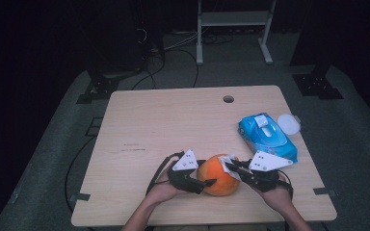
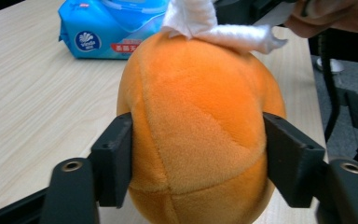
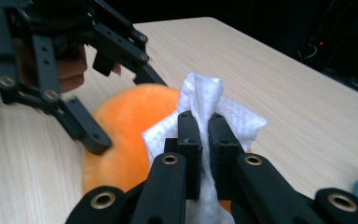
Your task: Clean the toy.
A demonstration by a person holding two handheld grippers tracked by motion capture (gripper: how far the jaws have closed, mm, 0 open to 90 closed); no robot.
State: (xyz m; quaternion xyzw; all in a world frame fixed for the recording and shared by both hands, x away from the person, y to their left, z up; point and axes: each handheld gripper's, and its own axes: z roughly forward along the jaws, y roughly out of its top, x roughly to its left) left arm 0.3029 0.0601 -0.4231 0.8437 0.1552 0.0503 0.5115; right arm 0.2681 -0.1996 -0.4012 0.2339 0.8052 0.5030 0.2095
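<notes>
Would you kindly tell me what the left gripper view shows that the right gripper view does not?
The left gripper view alone shows the blue wipes pack's printed label and the left hand-held gripper with a pad against each side of the orange plush ball. The right gripper view alone shows the right hand-held gripper pinching the white wipe shut between its pads. Both share the ball, the wipe lying on it, and the wooden table.

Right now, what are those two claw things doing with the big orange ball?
A person is working with a claw in each hand at a wooden table. The left claw has its jaws on either side of an orange plush ball, steadying it. The right claw is shut on a white wipe and holds it against the ball, as if cleaning it. A blue pack of wipes lies nearby.
</notes>
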